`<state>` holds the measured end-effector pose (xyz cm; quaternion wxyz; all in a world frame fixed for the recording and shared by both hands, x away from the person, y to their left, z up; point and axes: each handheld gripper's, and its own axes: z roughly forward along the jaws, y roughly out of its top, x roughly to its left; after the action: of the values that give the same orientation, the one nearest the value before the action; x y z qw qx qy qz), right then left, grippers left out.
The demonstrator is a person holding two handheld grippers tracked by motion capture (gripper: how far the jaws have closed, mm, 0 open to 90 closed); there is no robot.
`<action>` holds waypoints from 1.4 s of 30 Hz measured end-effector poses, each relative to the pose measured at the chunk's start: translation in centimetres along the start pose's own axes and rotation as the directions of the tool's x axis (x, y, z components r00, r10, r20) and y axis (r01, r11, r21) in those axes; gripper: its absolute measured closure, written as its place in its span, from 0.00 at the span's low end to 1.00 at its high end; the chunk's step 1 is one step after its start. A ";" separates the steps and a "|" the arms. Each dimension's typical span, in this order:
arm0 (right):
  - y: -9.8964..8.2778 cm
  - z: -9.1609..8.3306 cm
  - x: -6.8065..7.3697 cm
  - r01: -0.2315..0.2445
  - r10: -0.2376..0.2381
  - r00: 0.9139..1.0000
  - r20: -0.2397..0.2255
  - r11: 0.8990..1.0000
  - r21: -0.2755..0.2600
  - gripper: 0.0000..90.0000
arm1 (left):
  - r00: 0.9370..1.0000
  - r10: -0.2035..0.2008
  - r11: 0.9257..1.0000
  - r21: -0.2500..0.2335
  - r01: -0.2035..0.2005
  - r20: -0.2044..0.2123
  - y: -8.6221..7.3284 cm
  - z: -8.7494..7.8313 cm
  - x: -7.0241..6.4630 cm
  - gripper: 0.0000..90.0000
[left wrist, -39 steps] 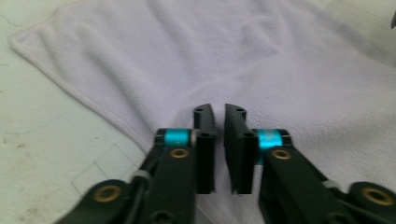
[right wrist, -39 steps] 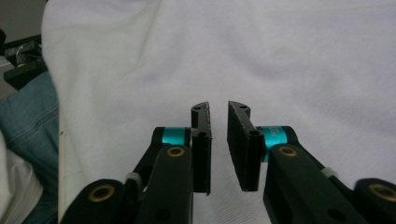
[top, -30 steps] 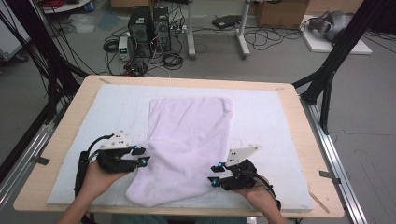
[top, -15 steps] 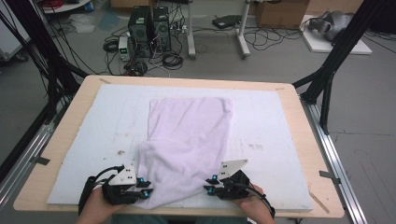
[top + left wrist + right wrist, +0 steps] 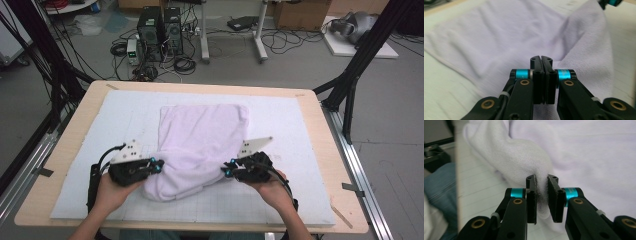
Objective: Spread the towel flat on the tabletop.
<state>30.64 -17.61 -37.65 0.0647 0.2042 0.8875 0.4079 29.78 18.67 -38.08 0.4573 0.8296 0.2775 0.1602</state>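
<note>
High view: left claw (image 5: 156,165) and right claw (image 5: 227,172) each pinch a near corner of the lilac towel (image 5: 202,132), bunched between them on the desk (image 5: 75,125).

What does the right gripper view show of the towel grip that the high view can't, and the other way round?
Right gripper view: a thick bunch of the lilac towel pinched between the right gripper pads. High view: the left gripper at the towel's other near corner, the near edge lifted toward the far edge, the white mat. Both: the right gripper shut on towel.
</note>
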 end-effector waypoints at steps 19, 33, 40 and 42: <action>0.3 3.3 -6.0 -0.151 0.153 0.984 0.087 0.988 -0.028 0.72 | 0.988 -0.148 0.989 -0.008 0.147 -0.055 1.6 1.4 4.6 0.71; -1.2 3.1 -0.2 -0.038 0.041 0.997 0.072 0.999 -0.036 0.62 | 0.997 -0.027 0.995 0.095 0.020 0.068 -1.7 1.6 -1.5 0.54; -1.0 7.5 0.2 -0.023 0.019 0.994 0.105 0.999 0.038 0.67 | 0.998 0.017 0.983 0.184 -0.029 0.064 -3.1 3.7 -1.7 0.76; -0.9 8.1 0.2 -0.014 0.009 0.992 0.123 0.999 0.040 0.81 | 0.997 -0.002 0.985 0.174 -0.012 0.077 -3.0 3.7 -1.3 0.87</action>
<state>32.47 -12.40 -43.61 0.1124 0.2352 0.8890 0.3766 29.68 16.70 -42.63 0.3928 0.8727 0.2705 0.1044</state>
